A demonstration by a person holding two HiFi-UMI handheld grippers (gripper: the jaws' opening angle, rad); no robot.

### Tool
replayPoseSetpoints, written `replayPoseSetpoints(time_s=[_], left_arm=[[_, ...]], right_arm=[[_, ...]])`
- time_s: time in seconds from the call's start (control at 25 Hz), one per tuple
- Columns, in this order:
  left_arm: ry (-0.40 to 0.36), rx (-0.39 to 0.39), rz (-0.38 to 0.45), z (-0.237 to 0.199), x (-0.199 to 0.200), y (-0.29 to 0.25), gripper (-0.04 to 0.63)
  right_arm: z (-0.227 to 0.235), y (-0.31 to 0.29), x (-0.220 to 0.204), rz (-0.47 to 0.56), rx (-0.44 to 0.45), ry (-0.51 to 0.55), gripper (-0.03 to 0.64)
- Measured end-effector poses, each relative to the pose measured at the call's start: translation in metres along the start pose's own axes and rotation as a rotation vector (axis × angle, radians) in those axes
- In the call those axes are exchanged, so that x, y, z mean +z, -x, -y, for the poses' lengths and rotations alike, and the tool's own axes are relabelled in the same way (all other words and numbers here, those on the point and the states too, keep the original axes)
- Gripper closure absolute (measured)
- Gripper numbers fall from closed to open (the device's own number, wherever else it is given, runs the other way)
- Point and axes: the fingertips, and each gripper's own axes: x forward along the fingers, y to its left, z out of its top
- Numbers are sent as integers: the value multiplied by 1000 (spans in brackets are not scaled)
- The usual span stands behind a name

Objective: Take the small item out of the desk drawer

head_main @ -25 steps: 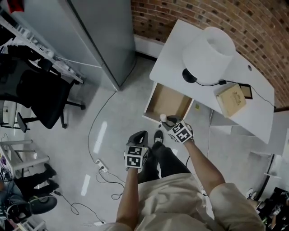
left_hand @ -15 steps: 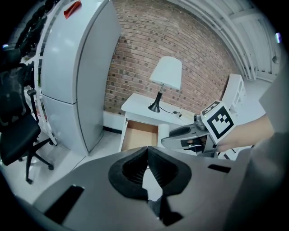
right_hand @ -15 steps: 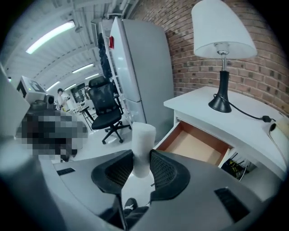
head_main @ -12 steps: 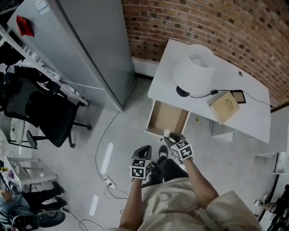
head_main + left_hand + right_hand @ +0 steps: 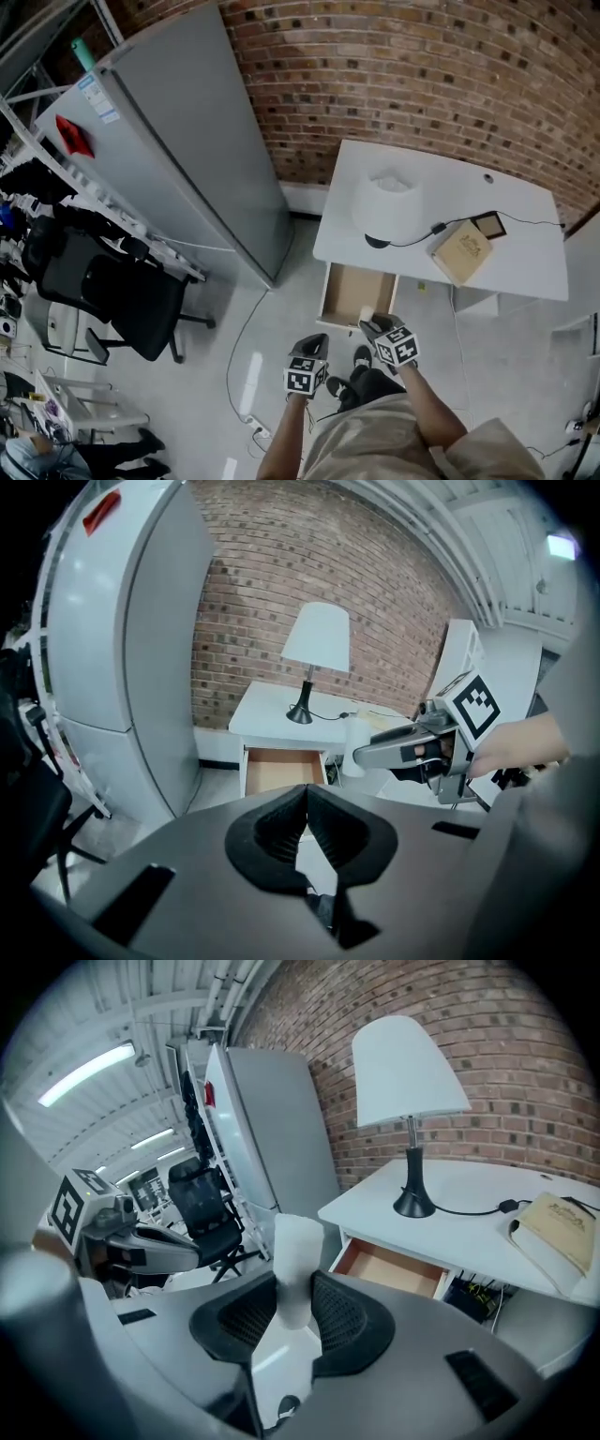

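White small item [image 5: 298, 1241], maybe cup, gripped in right claw [image 5: 296, 1296], out of drawer [image 5: 356, 292]; left claw [image 5: 306, 801] closed, empty. Likely next: steady set-down.

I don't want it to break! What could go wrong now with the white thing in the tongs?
1. The right tongs pinch the white item only by its lower half, so it might tip or slip and drop to the floor.
2. The drawer is open close to the person's legs, so a step forward could bump it.
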Motion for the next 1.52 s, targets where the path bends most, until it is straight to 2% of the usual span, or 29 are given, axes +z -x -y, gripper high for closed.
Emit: replayPoseSetpoints(time_s=[0.12,0.28,0.4,0.68,1.52], left_arm=[[5,31,21,-10,19,0,578],[71,64,87,-8,45,-2,578],[108,68,116,2,48,2,578],[72,42,111,11,36,8,578],[31,36,134,9,54,8,578]], right_arm=[[0,6,12,30,-10,-11,479],[-1,16,19,58,-15,-27,479],[-4,25,14,71,-16,-45,479],[-10,28,2,90,-35,-89,479],[-23,22,16,121,-24,-25,477]])
